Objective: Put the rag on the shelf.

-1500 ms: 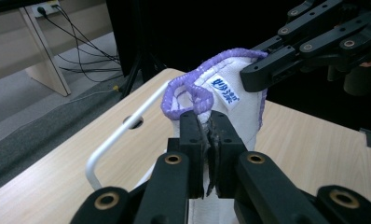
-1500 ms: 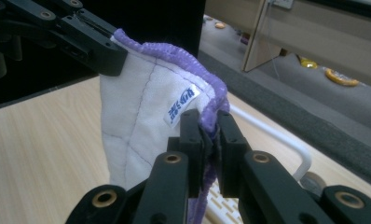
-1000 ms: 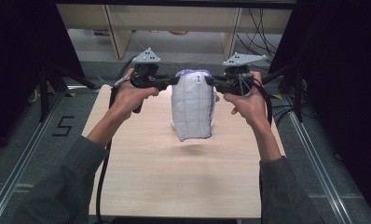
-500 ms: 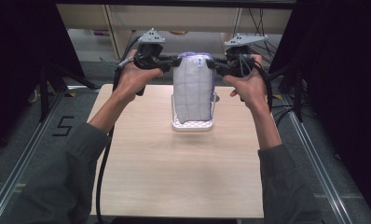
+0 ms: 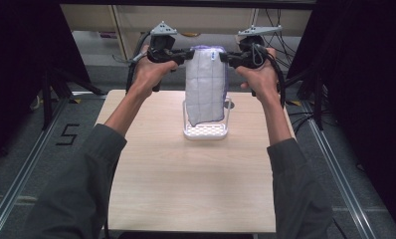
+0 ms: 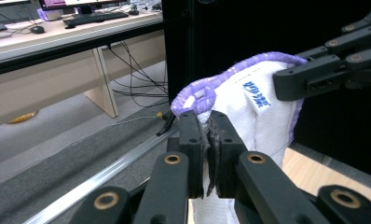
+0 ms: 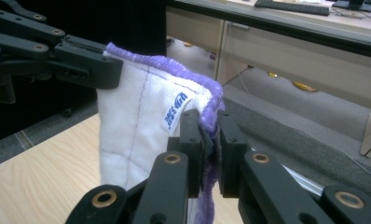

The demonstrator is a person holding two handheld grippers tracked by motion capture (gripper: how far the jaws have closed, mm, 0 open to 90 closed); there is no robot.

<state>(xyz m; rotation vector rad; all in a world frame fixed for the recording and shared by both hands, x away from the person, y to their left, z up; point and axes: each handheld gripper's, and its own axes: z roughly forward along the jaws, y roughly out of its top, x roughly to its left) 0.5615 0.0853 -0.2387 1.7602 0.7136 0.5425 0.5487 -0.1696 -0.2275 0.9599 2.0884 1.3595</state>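
Cloth hangs at twelve o'clock above the white rack, top corners pinched by our left claw and right claw; uneven lowering could miss the rack.

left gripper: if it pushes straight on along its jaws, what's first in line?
Likely the right gripper. The left gripper is shut on the white cloth at its purple-edged corner, and the right one's jaws face it across the top edge; depth is unclear.

Rack partly behind cloth, label perhaps illegible
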